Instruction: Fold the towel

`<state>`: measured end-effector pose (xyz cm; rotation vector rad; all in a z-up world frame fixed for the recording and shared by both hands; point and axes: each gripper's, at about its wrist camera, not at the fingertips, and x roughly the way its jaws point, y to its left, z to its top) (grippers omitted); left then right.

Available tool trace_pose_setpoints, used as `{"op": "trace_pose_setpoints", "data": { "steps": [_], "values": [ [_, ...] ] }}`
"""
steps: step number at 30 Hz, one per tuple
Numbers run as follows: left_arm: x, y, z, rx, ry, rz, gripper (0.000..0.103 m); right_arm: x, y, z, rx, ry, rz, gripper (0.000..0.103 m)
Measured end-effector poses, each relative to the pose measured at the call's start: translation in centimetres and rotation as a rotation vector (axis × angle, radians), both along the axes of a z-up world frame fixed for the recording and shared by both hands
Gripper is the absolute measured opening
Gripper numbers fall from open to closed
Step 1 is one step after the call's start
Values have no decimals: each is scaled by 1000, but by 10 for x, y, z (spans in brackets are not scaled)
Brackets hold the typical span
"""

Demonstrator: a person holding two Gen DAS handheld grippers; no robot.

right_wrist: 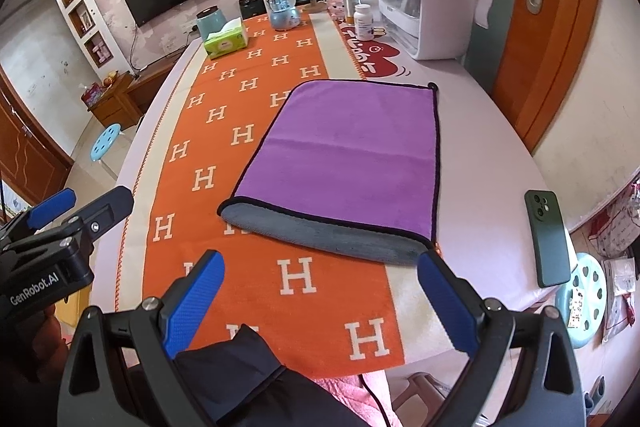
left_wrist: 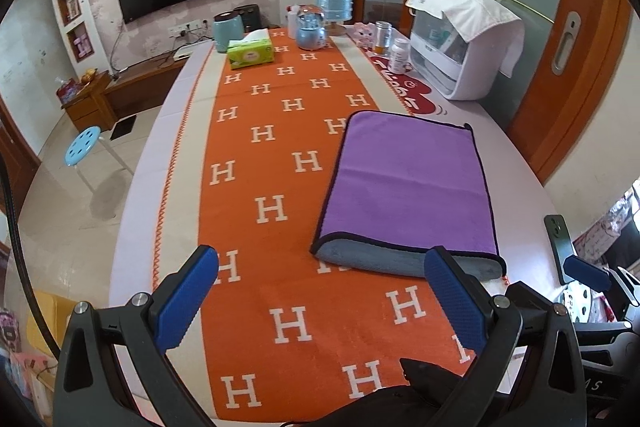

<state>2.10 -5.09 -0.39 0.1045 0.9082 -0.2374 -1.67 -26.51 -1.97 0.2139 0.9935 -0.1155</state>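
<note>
Currently: towel (right_wrist: 344,155) folded once, purple face up, grey underside showing along near edge, dark piping around border; faint crease across middle. Lies flat on table (right_wrist: 472,131), partly on orange H-pattern runner (right_wrist: 256,291), partly on bare surface. Left gripper (left_wrist: 320,303) jaws spread wide, nothing between, near towel's near edge. Right gripper (right_wrist: 320,303) likewise spread, nothing held. Green phone (right_wrist: 548,239) right of towel, apart. Lower layer mostly hidden; table's near edge cut off by gripper bodies.

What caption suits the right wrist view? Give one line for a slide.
Open right gripper hovers before a once-folded purple towel on the orange runner, phone alongside.
</note>
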Motion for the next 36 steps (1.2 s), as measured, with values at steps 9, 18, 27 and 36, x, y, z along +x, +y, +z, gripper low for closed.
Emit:
{"op": "trace_pose_setpoints", "data": {
  "steps": [9,18,27,36],
  "values": [
    [11,-19,-11,7,43,-53,102,3,-17,-13,37,26,-8,98],
    [32,-36,-33,35,119,-105,102,11,-32,-30,66,60,-20,97],
    [58,-53,-63,116,166,-161,102,26,-52,-54,101,105,-22,93],
    [85,-56,-95,164,184,-224,102,36,-72,-80,65,126,9,82]
  ]
}}
